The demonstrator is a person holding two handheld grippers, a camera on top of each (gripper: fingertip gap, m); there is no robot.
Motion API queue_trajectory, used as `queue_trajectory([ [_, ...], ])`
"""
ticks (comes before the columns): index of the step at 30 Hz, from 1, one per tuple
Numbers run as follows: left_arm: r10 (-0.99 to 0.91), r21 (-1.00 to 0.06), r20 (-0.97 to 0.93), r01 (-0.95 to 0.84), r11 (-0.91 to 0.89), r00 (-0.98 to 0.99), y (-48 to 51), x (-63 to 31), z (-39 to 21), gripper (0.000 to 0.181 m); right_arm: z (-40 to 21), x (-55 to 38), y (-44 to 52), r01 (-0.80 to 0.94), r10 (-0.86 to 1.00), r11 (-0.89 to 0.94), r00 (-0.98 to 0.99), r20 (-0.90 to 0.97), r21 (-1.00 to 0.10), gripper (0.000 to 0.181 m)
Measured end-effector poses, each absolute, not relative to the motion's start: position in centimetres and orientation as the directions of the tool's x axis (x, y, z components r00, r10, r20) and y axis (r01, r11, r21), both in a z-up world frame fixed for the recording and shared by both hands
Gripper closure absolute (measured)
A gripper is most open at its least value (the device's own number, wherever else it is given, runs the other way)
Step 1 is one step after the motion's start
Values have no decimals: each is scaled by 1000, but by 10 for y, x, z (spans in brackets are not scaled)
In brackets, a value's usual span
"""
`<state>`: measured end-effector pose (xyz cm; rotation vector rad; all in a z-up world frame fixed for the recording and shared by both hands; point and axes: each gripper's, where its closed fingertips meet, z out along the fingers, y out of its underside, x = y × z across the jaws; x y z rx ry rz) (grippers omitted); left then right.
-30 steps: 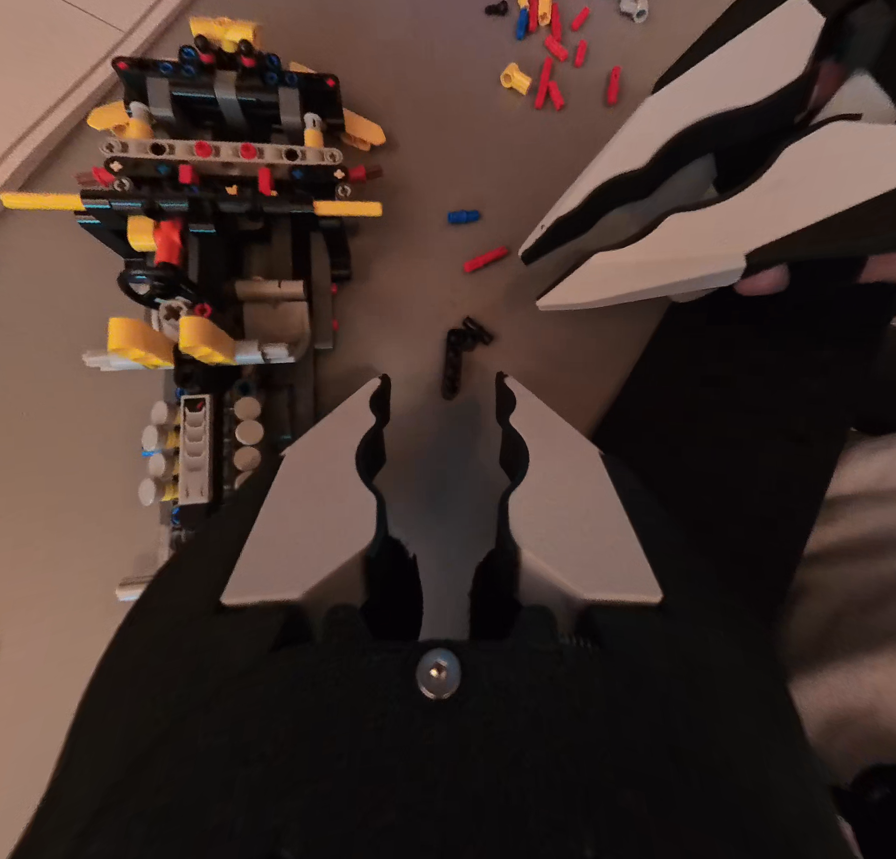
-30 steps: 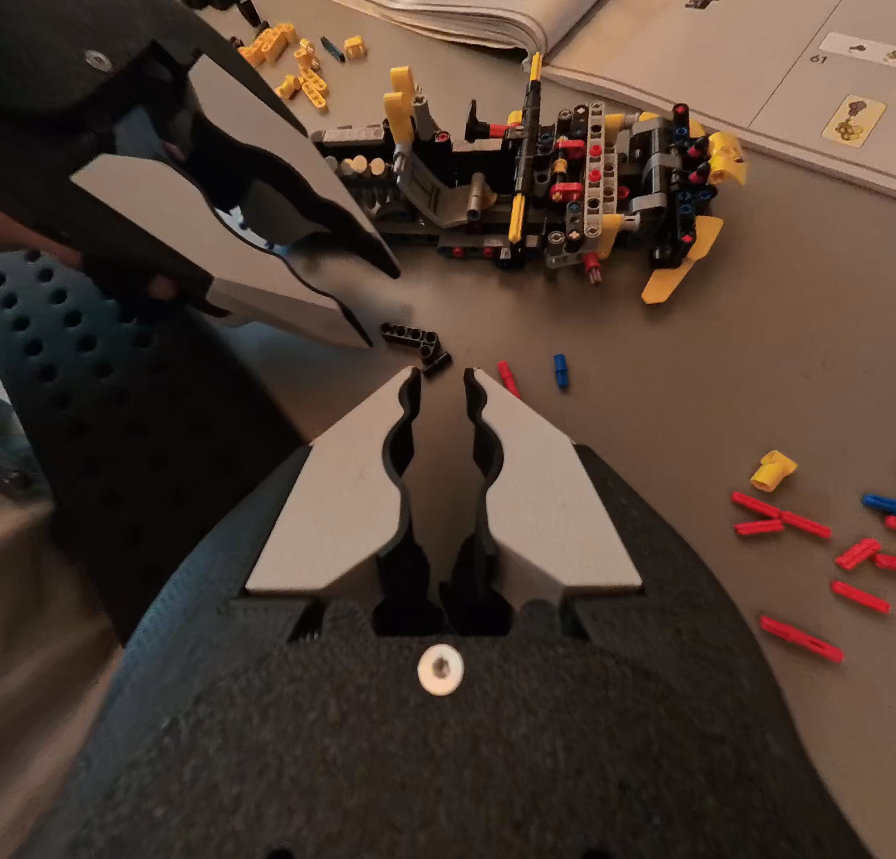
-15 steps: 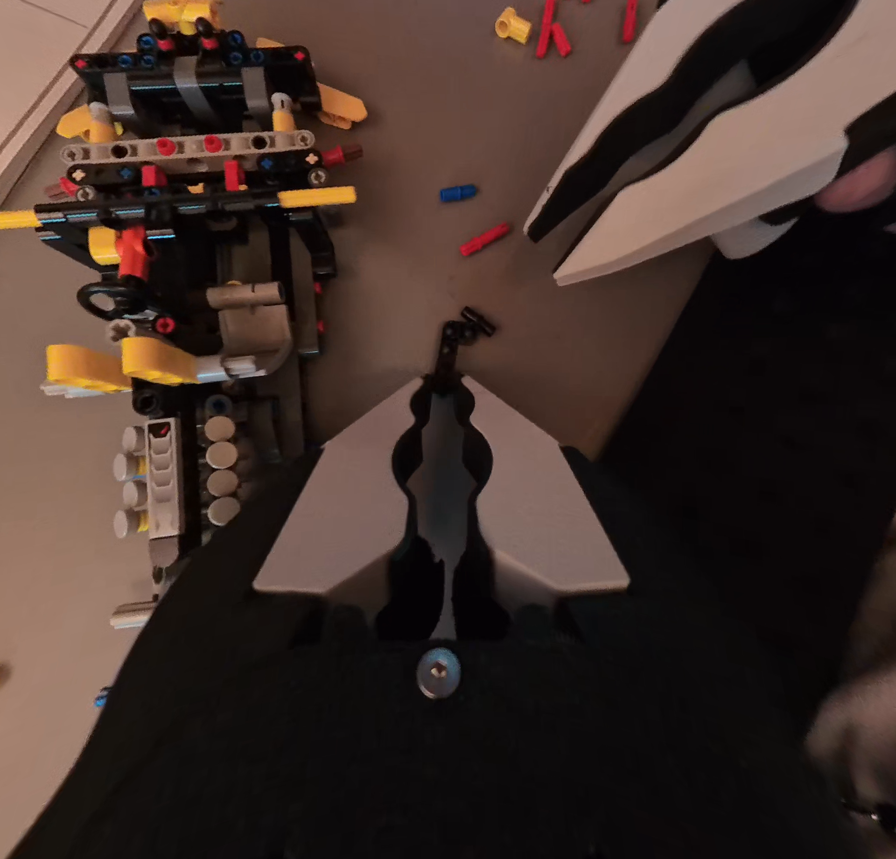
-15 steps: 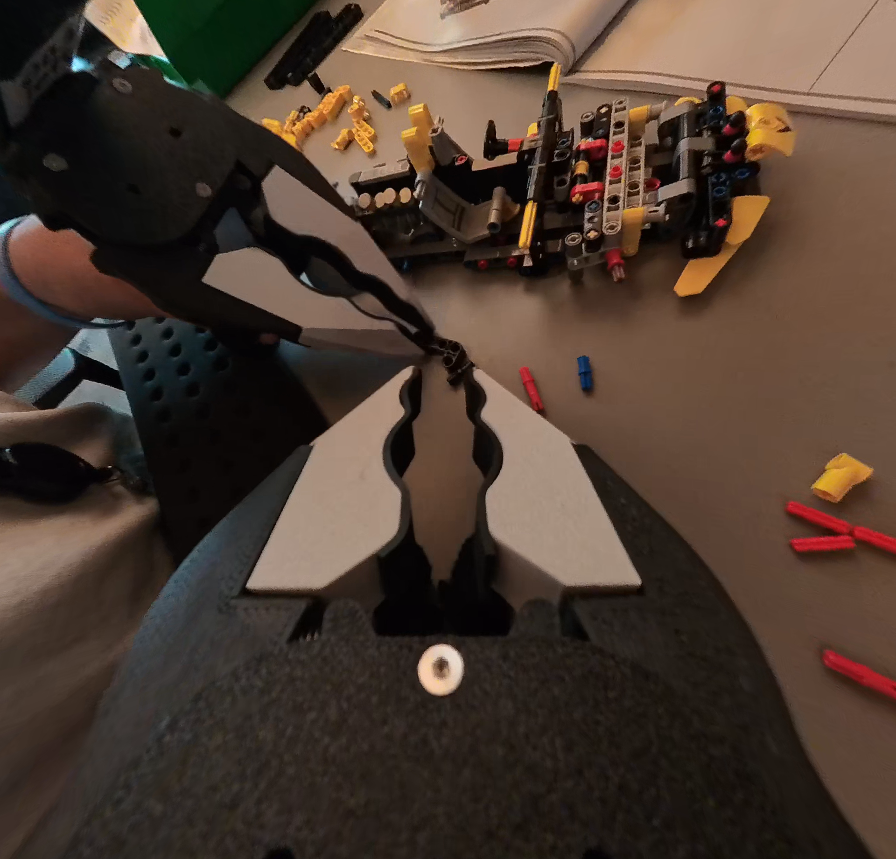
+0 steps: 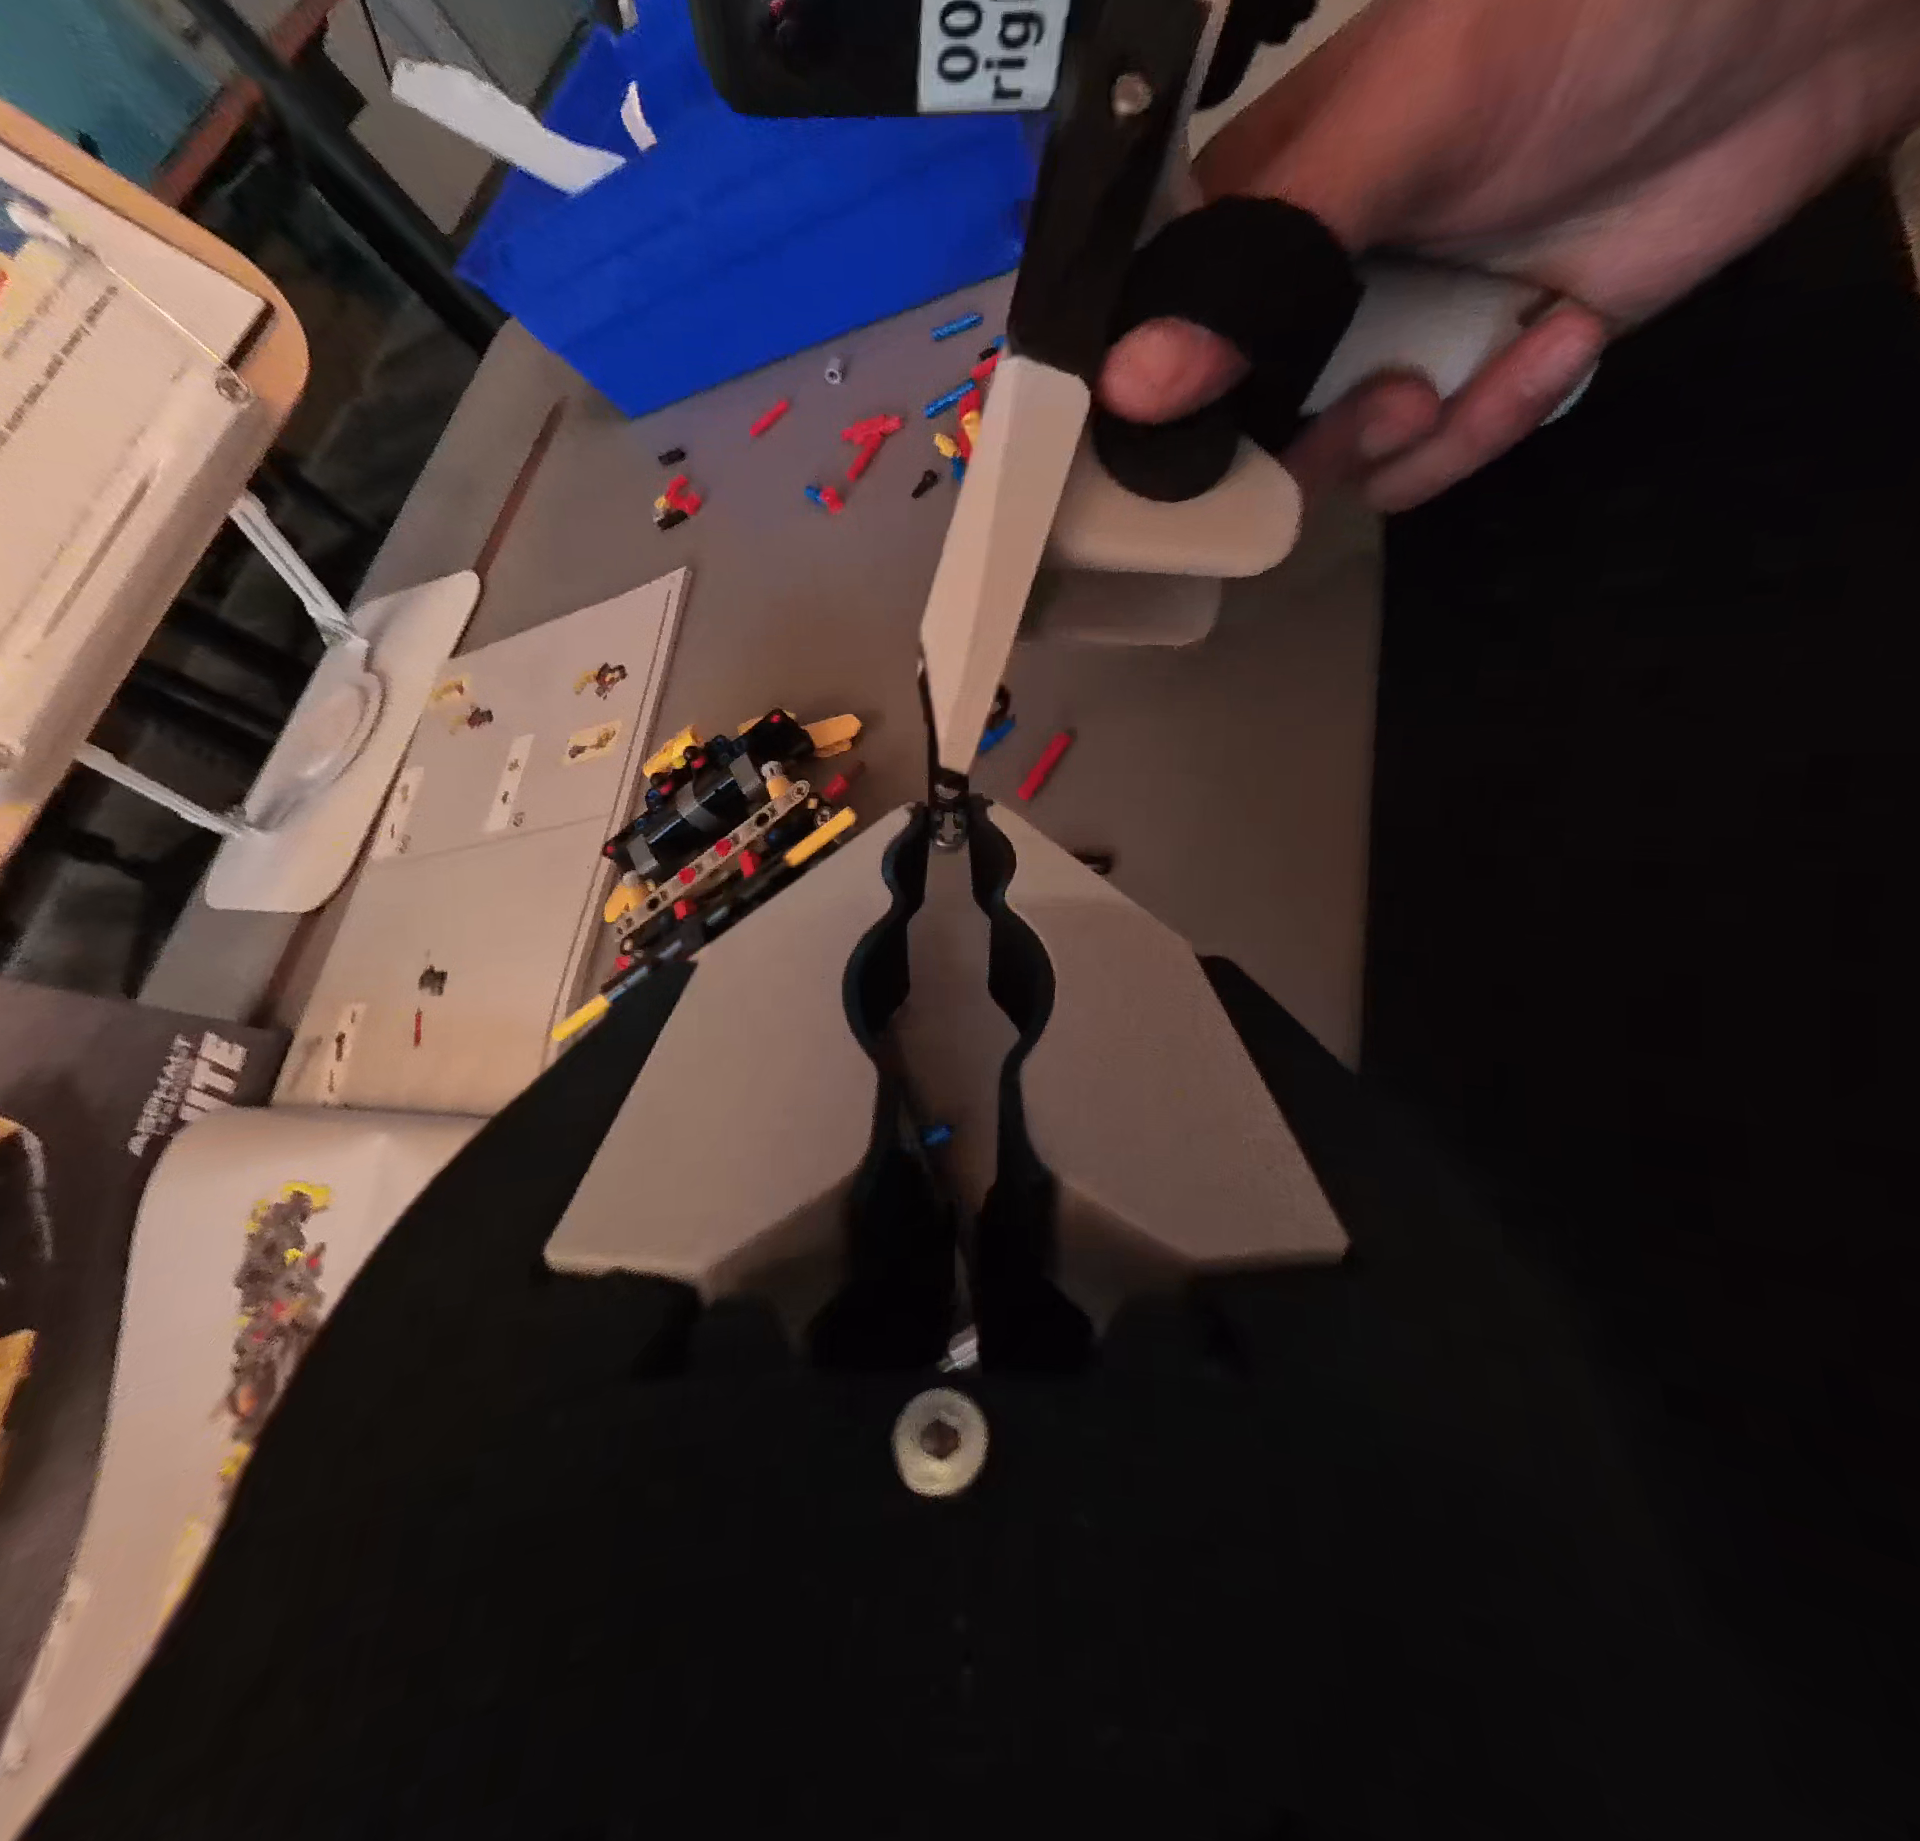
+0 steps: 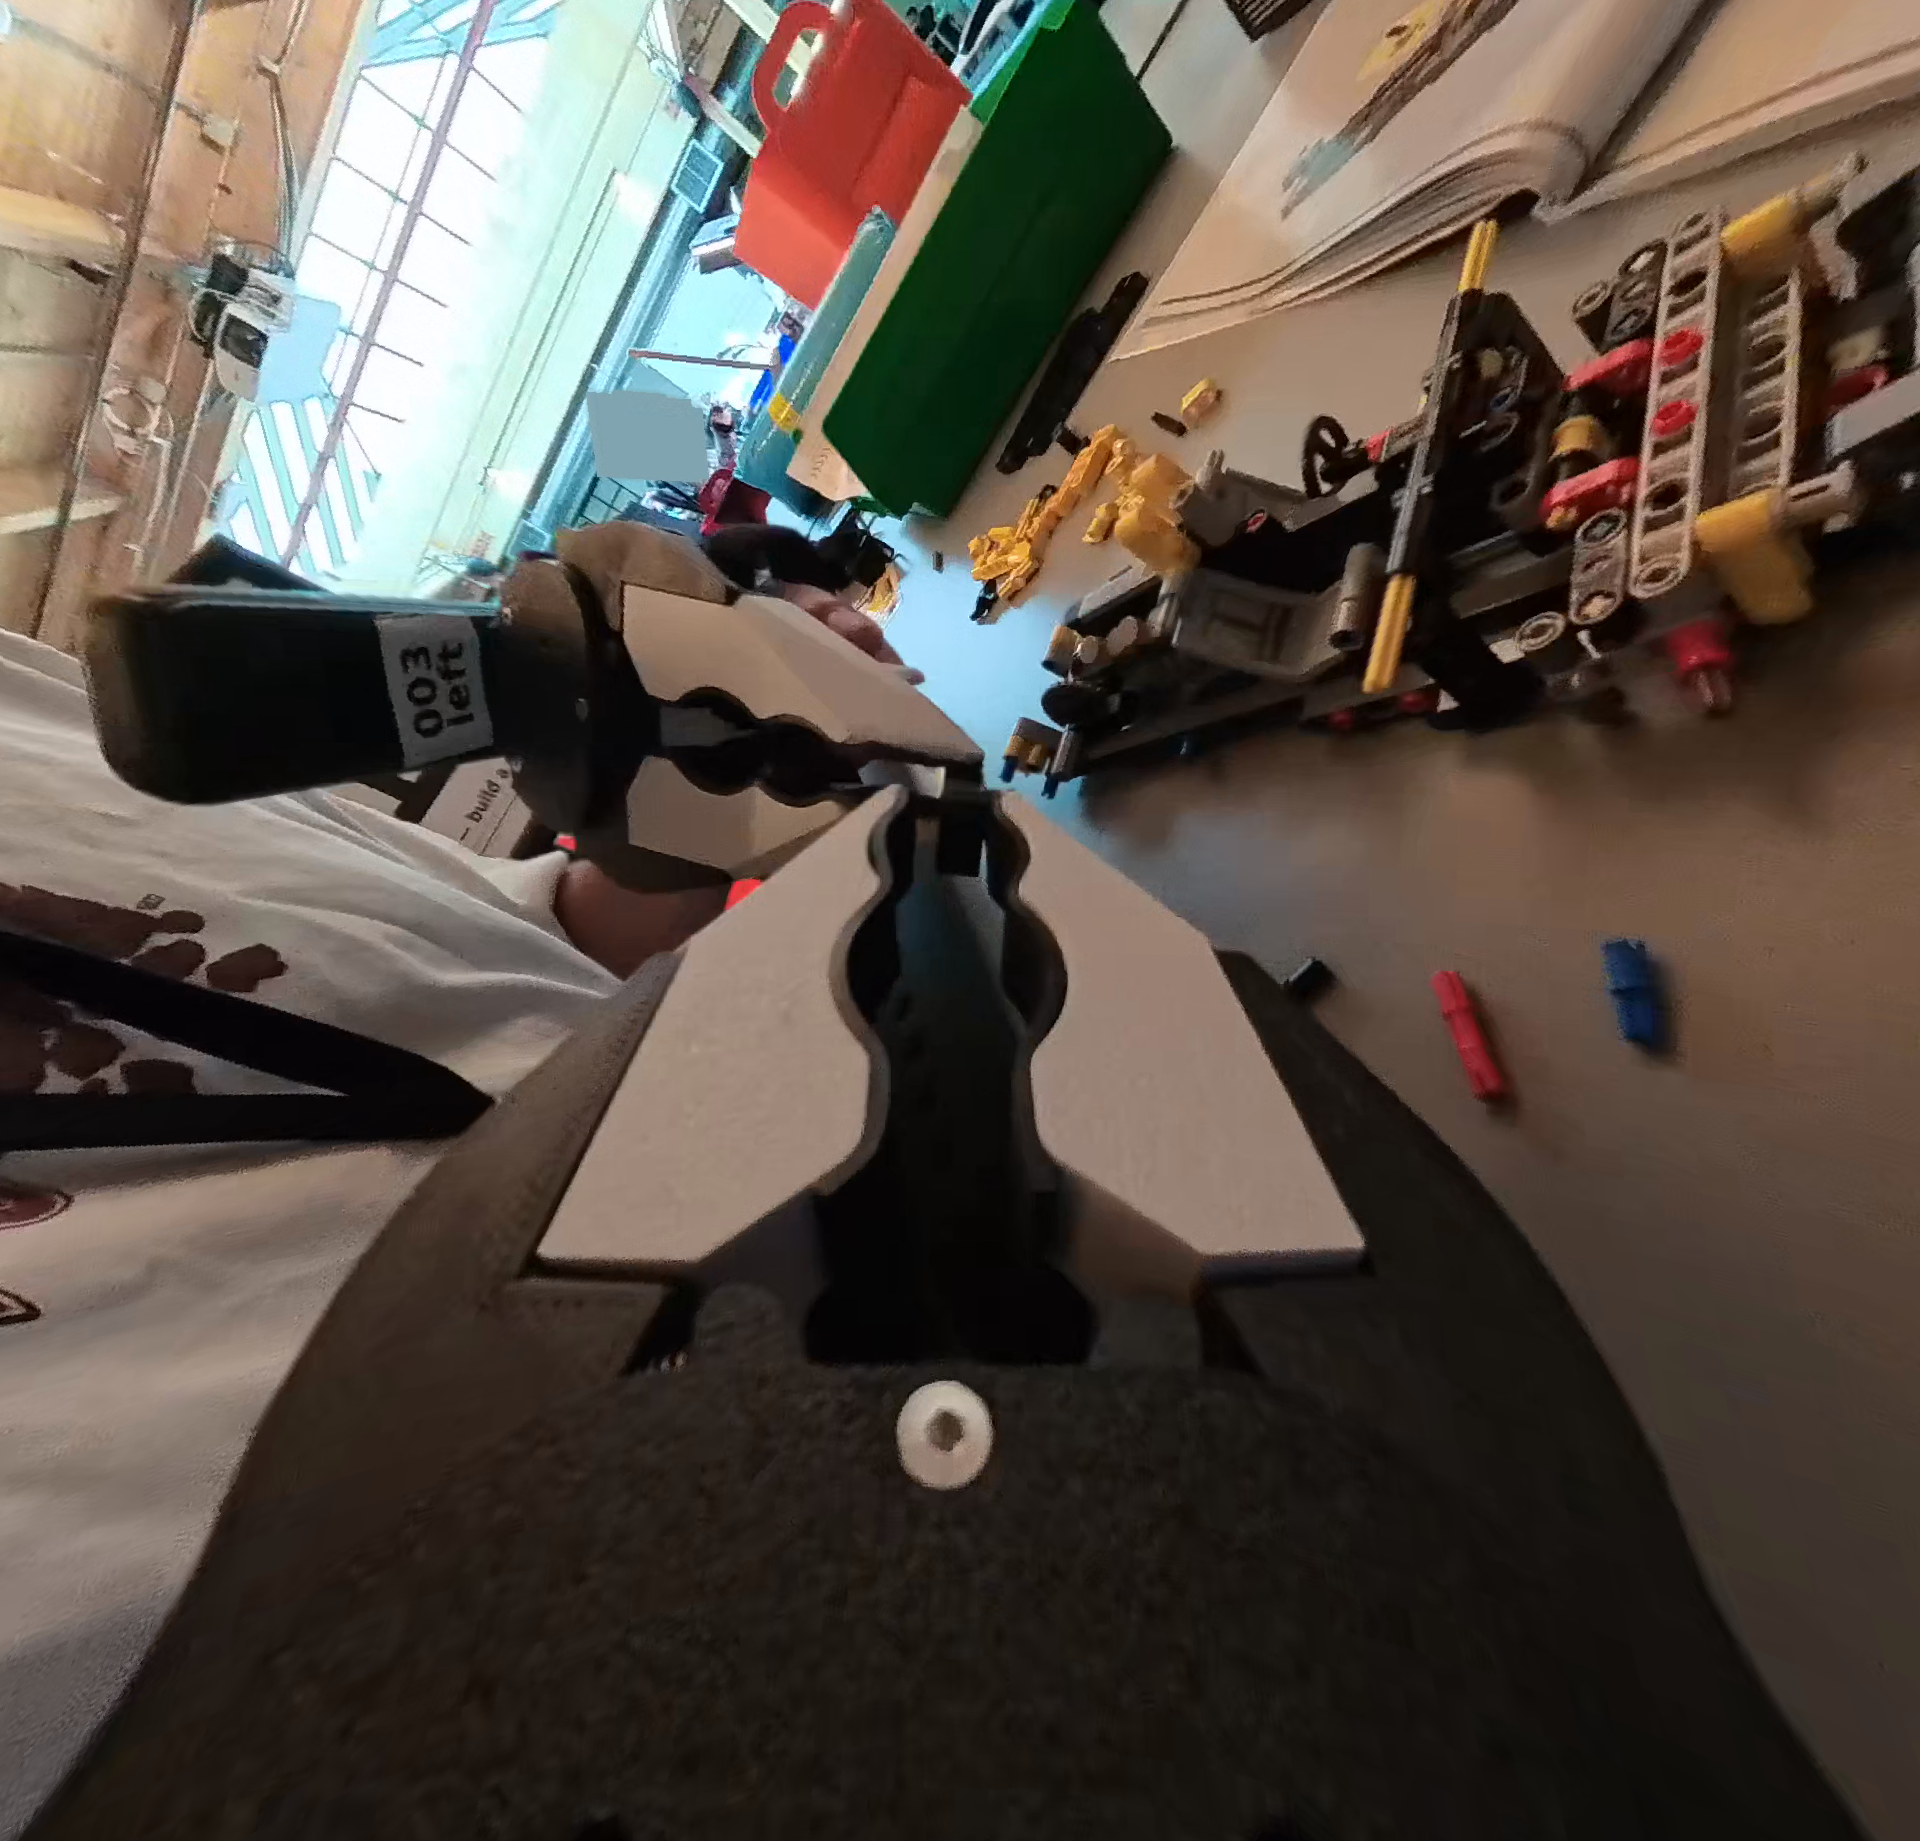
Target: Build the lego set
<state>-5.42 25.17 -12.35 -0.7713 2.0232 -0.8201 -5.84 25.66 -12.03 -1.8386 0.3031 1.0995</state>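
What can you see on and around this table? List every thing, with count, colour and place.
Table: one, grey, under everything.
Model: one, black, grey and yellow, mid-table.
Booklet: one, white, open behind model.
Blue bin: one, table's far end.
Green bin: one, beside booklet.
Red bin: one, behind green bin.
Yellow pieces: a pile, near green bin.
Pins: many, red and blue, scattered.
Black piece: one, between both grippers' tips.
Left gripper: shut on black piece.
Right gripper: shut on black piece.
Hand: one, holding right gripper.
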Motion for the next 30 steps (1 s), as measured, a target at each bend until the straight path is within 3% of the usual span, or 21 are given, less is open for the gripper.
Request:
queue_trajectory([
  [7, -708, -728, -531, -177, 662, -465, 246, -59, -122, 173, -120, -63, 253, -616, 226, -517, 571, -789, -594, 174],
  [22, -723, -763, -472, -178, 622, -505, 235, -65, -130, 173, -129, -70, 246, -651, 206, -563, 486, -849, -509, 174],
  [30, -707, -748, -489, -171, 641, -510, 233, -67, -131, 173, -131, -72, 242, -632, 205, -575, 503, -840, -519, 174],
])
